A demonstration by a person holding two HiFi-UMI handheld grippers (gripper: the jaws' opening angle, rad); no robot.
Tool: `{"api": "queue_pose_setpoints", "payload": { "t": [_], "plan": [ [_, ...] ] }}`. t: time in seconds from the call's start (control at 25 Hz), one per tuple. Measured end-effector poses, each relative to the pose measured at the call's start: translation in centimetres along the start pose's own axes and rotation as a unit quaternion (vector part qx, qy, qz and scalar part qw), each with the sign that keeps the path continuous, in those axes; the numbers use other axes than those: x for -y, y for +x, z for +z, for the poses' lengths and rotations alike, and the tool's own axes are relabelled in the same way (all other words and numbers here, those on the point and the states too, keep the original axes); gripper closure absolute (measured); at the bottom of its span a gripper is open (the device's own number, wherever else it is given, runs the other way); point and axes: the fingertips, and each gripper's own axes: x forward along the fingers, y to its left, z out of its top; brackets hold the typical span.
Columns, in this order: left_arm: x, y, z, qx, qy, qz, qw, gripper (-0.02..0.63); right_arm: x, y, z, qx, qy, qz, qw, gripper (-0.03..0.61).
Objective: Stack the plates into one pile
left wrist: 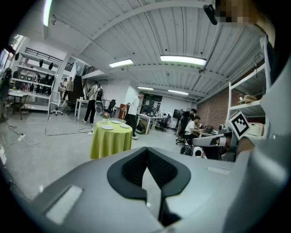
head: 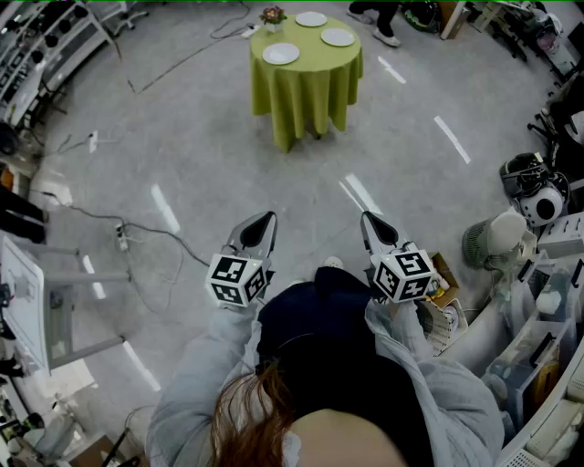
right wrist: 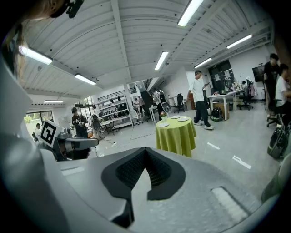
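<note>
Grey workshop floor [head: 210,155] lay between you and the round table [head: 306,91] in its green cloth, well ahead. Three white plates [head: 280,54] sat apart on top, near a small flower pot [head: 272,15], none of them stacked. You held the left gripper [head: 263,222] and right gripper [head: 370,222] out in front, each with jaws pressed together on nothing. Stacking looked not yet begun. The next move called for walking up to the table, then opening a gripper onto one plate's rim.
</note>
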Motion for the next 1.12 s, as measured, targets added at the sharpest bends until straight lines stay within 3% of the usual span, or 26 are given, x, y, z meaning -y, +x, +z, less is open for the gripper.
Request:
{"api": "queue_pose_setpoints", "payload": {
  "t": [0.28,0.44,0.68,0.72,0.8,1.0,1.12],
  "plan": [
    [0.0,-2.9,-2.8,-0.011,-0.013,-0.017,0.9997,0.603,-2.6,-0.7,-3.3,-0.007,0.029,-0.003,1.0,0.577],
    [0.3,-3.9,-3.7,-0.013,-0.022,-0.02,0.9995,0.603,-3.4,-0.9,-4.9,-0.03,0.001,-0.011,0.999,0.577],
    [0.4,-4.9,-4.4,-0.017,-0.014,-0.024,0.9995,0.603,-4.5,-0.7,-4.4,0.004,0.011,-0.022,1.0,0.575],
    [0.2,-5.0,-4.5,-0.017,-0.018,-0.023,0.9994,0.603,-4.8,-0.5,-4.6,0.005,0.01,-0.018,1.0,0.557],
    [0.1,-5.0,-4.8,-0.019,-0.024,-0.022,0.9993,0.603,-5.1,-0.3,-5.0,-0.001,0.008,-0.013,1.0,0.399],
    [-0.8,-3.9,-3.9,-0.016,-0.02,-0.022,0.9994,0.603,-3.7,1.4,-3.5,0.02,0.024,-0.022,0.999,0.189],
    [-2.4,-2.6,-3.0,-0.011,-0.023,-0.015,0.9996,0.603,-3.4,3.5,-2.7,0.018,0.03,-0.013,0.999,0.16]
  ]
}}
